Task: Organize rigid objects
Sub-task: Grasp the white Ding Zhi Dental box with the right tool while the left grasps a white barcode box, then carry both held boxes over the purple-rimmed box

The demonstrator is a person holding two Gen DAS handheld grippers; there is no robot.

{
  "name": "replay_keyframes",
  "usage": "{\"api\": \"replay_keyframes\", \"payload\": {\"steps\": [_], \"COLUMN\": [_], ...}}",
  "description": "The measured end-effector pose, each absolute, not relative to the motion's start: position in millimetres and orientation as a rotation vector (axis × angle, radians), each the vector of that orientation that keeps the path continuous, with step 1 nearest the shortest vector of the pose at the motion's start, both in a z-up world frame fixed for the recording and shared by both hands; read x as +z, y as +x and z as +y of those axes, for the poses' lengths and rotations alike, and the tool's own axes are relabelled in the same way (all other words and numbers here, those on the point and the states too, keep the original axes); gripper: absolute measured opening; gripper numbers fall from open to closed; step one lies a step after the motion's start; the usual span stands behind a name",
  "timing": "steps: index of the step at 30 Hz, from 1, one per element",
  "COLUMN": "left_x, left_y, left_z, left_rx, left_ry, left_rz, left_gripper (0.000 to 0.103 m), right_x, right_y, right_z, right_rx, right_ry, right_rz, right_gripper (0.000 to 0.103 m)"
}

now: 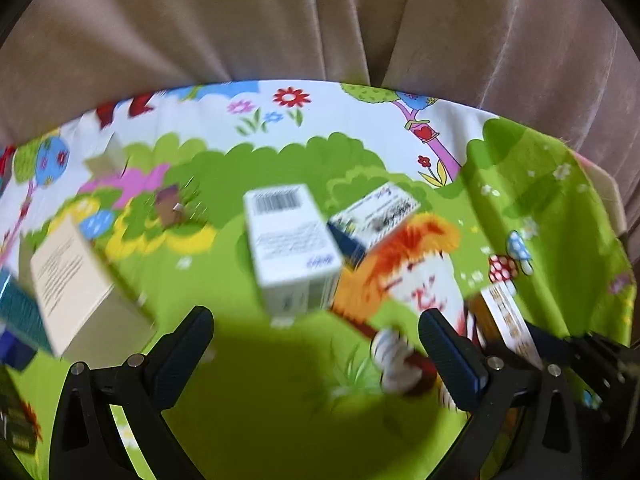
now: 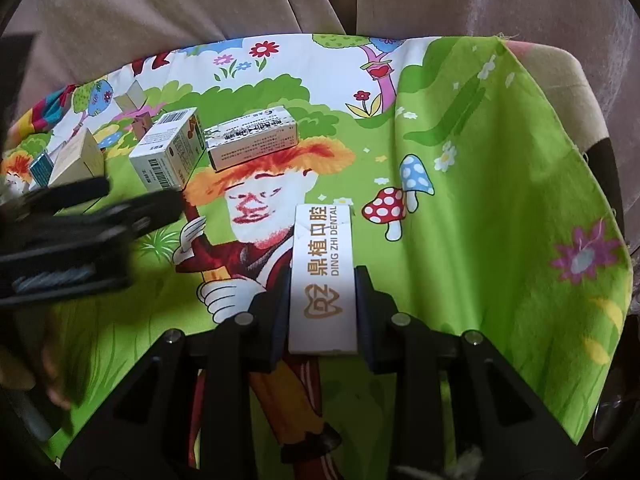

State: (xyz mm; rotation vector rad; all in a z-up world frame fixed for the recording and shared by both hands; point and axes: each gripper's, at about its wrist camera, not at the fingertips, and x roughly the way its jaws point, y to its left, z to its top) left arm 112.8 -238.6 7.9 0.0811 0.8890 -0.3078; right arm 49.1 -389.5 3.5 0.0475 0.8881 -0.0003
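We are in the pick-up step: our right gripper (image 2: pixel 323 300) has its jaws clamped on the long sides of the white dental-clinic box (image 2: pixel 323 276), which lies on the cartoon-print cloth (image 2: pixel 500 208) covering the tabletop, just right of the printed orange-haired figure. Our left gripper (image 1: pixel 316 344) has its jaws spread wide with nothing between them, pointing at the white barcode carton (image 1: pixel 290 248) near the dental box. A second white carton (image 2: pixel 252 142) touches that one, beyond the dental box. Next, we judge, we lift the dental box and set it alongside those cartons, keeping it level.
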Motion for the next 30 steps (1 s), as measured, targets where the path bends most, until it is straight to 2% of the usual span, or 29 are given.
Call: {"api": "replay_keyframes", "payload": {"steps": [4, 10, 11, 12, 14, 22, 30], "left_x": [4, -3, -4, -6, -5, 1, 31], "left_y": [124, 149, 151, 154, 155, 132, 54], "left_z": [-246, -231, -230, -228, -228, -211, -189], "left_rx": [-0.289, -0.254, -0.263, -0.279, -0.249, -0.266, -0.318], "left_ry": [0.131, 0.071, 0.055, 0.037, 0.087, 0.070, 0.051], "left_rz": [0.849, 0.900, 0.909, 0.921, 0.908, 0.897, 0.808], "left_gripper": [0.103, 0.103, 0.096, 0.073, 0.041, 0.041, 0.041], "right_x": [3, 3, 3, 3, 3, 3, 3], "right_y": [48, 45, 45, 45, 45, 46, 49], "right_z": [-388, -387, -387, -387, -387, -387, -386], "right_rx": [-0.004, -0.014, -0.016, -0.017, -0.020, -0.027, -0.029], "right_ry": [0.048, 0.057, 0.058, 0.058, 0.058, 0.050, 0.043], "right_rz": [0.883, 0.877, 0.877, 0.877, 0.877, 0.877, 0.876], "right_gripper": [0.035, 0.035, 0.035, 0.035, 0.035, 0.035, 0.035]}}
